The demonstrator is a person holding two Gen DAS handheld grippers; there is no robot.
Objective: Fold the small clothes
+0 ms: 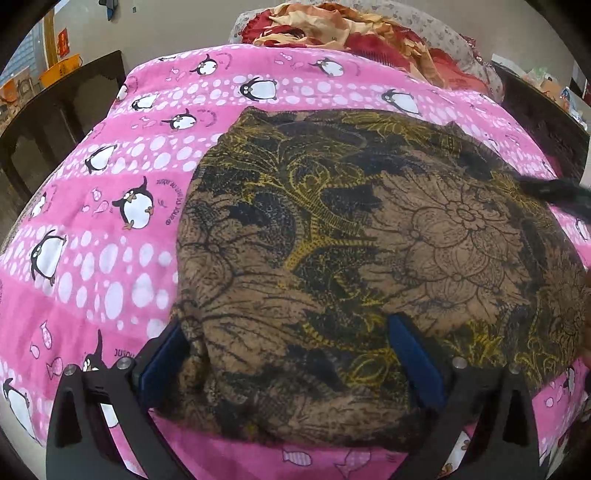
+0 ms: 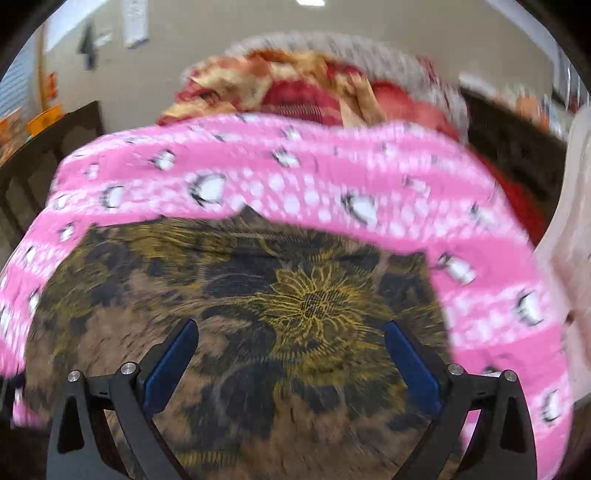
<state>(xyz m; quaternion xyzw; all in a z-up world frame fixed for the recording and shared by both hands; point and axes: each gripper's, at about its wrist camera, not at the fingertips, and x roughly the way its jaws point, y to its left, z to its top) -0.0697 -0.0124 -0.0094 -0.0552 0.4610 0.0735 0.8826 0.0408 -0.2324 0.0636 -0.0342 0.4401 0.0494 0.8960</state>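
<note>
A brown garment [image 1: 369,229] with black and yellow flower print lies spread on a pink penguin bedsheet [image 1: 110,240]. My left gripper [image 1: 286,321] is open, with its blue pads [image 1: 162,362] wide apart. The garment's bunched near-left corner lies between the pads, which do not press on it. The right wrist view is blurred by motion. There my right gripper [image 2: 291,325] is open wide over the garment [image 2: 295,306], with nothing held. A dark blurred shape [image 1: 550,190] crosses the garment's right edge in the left wrist view.
A heap of red and cream cloth [image 1: 332,26] lies at the far end of the bed. Dark wooden furniture [image 1: 55,118] stands to the left and an orange bucket [image 1: 61,68] behind it. Pale fabric [image 2: 569,229] fills the right edge of the right wrist view.
</note>
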